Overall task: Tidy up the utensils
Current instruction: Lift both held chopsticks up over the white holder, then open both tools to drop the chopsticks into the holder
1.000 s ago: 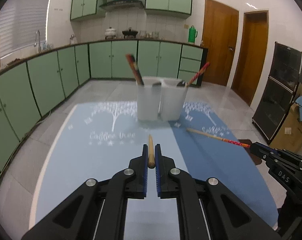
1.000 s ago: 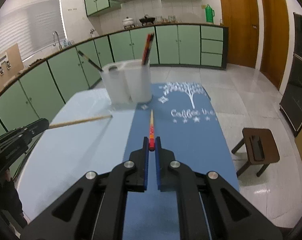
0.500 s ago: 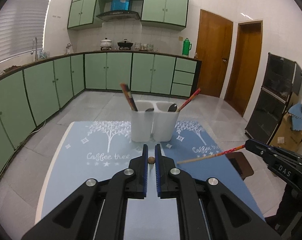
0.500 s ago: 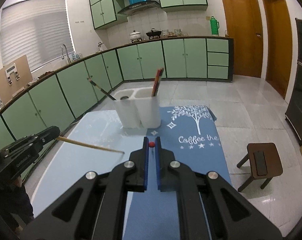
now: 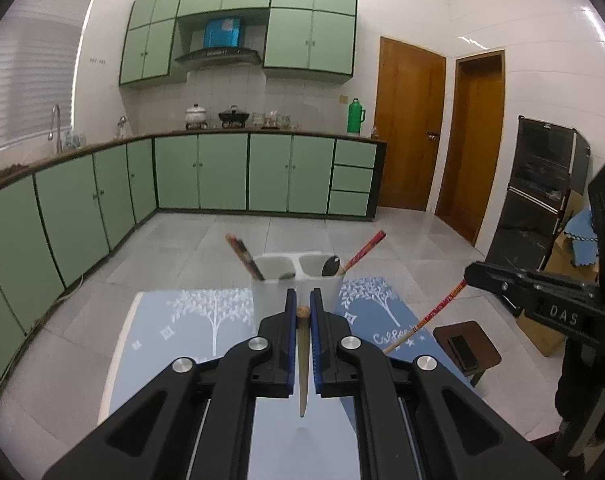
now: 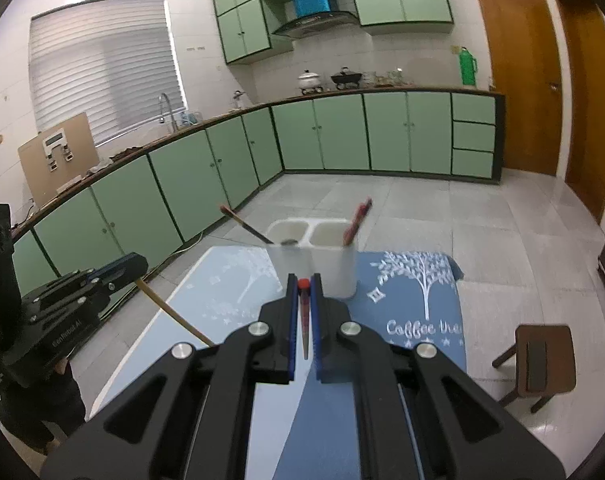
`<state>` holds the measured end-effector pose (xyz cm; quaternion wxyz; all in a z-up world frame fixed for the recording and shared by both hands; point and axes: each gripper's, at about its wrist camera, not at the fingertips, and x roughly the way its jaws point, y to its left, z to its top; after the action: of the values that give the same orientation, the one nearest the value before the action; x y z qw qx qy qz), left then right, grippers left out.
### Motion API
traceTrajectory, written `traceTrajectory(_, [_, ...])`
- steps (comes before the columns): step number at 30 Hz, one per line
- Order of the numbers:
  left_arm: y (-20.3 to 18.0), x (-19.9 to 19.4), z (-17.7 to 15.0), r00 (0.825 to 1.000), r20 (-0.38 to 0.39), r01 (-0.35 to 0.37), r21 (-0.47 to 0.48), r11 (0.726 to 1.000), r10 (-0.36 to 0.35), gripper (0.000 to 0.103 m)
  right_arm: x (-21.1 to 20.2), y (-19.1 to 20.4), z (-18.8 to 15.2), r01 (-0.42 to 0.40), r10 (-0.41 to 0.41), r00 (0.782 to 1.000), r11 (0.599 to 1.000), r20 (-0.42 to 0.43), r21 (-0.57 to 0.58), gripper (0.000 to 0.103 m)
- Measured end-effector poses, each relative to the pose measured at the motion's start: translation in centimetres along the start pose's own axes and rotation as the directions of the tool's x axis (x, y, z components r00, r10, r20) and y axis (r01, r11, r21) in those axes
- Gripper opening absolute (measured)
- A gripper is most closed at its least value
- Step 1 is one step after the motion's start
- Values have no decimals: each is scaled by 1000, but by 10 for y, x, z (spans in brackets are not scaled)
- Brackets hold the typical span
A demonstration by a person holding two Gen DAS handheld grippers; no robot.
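Note:
My left gripper [image 5: 302,308] is shut on a plain wooden chopstick [image 5: 302,360], tip pointing down toward the table. My right gripper [image 6: 303,286] is shut on a red patterned chopstick [image 6: 304,320], also tip down; it also shows in the left wrist view [image 5: 426,318]. A white two-compartment holder [image 5: 298,280] stands on the blue tablecloth just beyond both grippers, with dark and red chopsticks [image 5: 244,256] and a dark spoon [image 5: 330,266] in it. The holder also shows in the right wrist view [image 6: 314,264]. Both grippers are raised above the table.
The blue "Coffee tree" tablecloth [image 5: 190,320] covers the table. A small brown stool [image 6: 542,356] stands on the floor to the right. Green kitchen cabinets [image 5: 222,172] run along the back and left walls. Wooden doors [image 5: 410,140] are at the right.
Both grippers have lifted their chopsticks off the table and tilted them from lying flat to tip-down, rising and drawing nearer the holder.

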<state>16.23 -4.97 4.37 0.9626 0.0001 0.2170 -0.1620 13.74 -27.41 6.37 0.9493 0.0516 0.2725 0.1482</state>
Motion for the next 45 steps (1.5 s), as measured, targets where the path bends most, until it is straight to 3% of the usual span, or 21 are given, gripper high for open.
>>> traceTrajectory(5, [-2,-2,21,999,50,1,19,1000,-2,6,-13,-1,32,-31,32,998,999,49,-12,5])
traceTrajectory(10, [-1,-2,58,991,137,-8,21,1000,5,6,-23,0,71,-10,16,993,999,117,-48,5])
traceTrajectory(18, [4,26,124,967,253,-25,14,1000,21,6,3,-11,132,30,-19,984,997,176,-64,5])
traceTrajectory(22, [7,56,135,970,241,-27,11,1000,24,6,32,-21,147,64,-51,982,996,181,-69,5])
traceTrajectory(30, [17,122,119,987,156,-41,9,999,39,6,106,-36,146,71,-64,992,995,112,-66,5])
traceTrajectory(45, [44,198,81,998,-1,-62,-27,998,62,7,196,-44,97,57,-60,997,996,-45,-64,8])
